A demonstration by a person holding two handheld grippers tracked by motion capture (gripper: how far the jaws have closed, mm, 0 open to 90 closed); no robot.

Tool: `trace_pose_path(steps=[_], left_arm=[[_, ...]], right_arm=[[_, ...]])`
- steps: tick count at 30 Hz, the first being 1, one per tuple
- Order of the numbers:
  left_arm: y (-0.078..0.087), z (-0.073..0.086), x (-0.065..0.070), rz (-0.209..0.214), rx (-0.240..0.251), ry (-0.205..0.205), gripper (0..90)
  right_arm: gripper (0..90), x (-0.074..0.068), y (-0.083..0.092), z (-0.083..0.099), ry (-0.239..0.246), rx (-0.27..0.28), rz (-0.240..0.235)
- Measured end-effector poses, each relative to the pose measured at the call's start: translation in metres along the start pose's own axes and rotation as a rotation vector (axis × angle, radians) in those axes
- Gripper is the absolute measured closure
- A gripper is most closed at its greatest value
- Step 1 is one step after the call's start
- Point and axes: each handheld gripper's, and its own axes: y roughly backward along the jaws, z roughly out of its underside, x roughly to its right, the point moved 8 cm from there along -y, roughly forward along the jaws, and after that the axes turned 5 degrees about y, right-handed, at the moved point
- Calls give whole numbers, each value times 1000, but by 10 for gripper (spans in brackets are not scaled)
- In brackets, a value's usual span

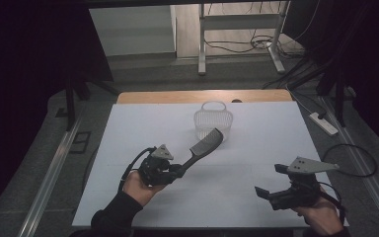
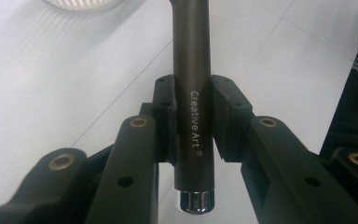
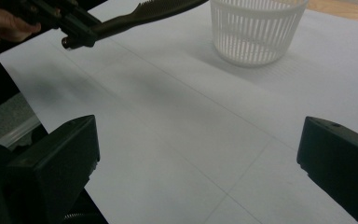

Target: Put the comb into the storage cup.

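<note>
Two tools are showing above the white table (image 1: 143,128), one in each of the person's hands. In the high view the left tool (image 1: 176,170) is sitting at the near left and is clamping a dark comb (image 1: 205,144) by its handle, so the comb is lifted off the table and is slanting up and away toward the white slatted basket (image 1: 213,122). The toothed head of the comb is lying just in front of the basket's near wall in that view; whether it is touching the wall cannot be told. In the left gripper view the jaws are pressing on both sides of the round handle of the comb (image 2: 192,93), which is carrying pale lettering along its length and a shiny metal cap at its near end, and the bottom of the basket (image 2: 81,3) is peeking in at the top left. The right tool (image 1: 269,182) is hovering at the near right of the table, well apart from comb and basket, with its jaws standing wide and nothing between them. In the right gripper view the basket (image 3: 256,30) is standing upright on the table, and the left tool (image 3: 77,30) with the comb (image 3: 140,14) is showing at the top left.
</note>
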Motion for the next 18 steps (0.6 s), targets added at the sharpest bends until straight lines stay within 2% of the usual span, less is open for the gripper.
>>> trace_pose_path(steps=[3,7,9,10,13,18], left_arm=[[3,3,0,5,6,7,724],[7,5,0,-1,20,8,724],[9,6,0,-2,26,9,724],[10,7,0,-2,27,9,724],[11,8,1,-4,30,4,724],[12,9,5,-1,36,1,724]], right_arm=[[0,0,-3,-6,-22,6,-12],[0,-2,-11,-16,-10,16,-27],[0,-5,-17,-21,-45,26,-63],[0,-6,-20,-23,-45,21,-76],[0,-7,-29,-26,-26,-4,-69],[0,-8,-42,-32,-59,-24,-103]])
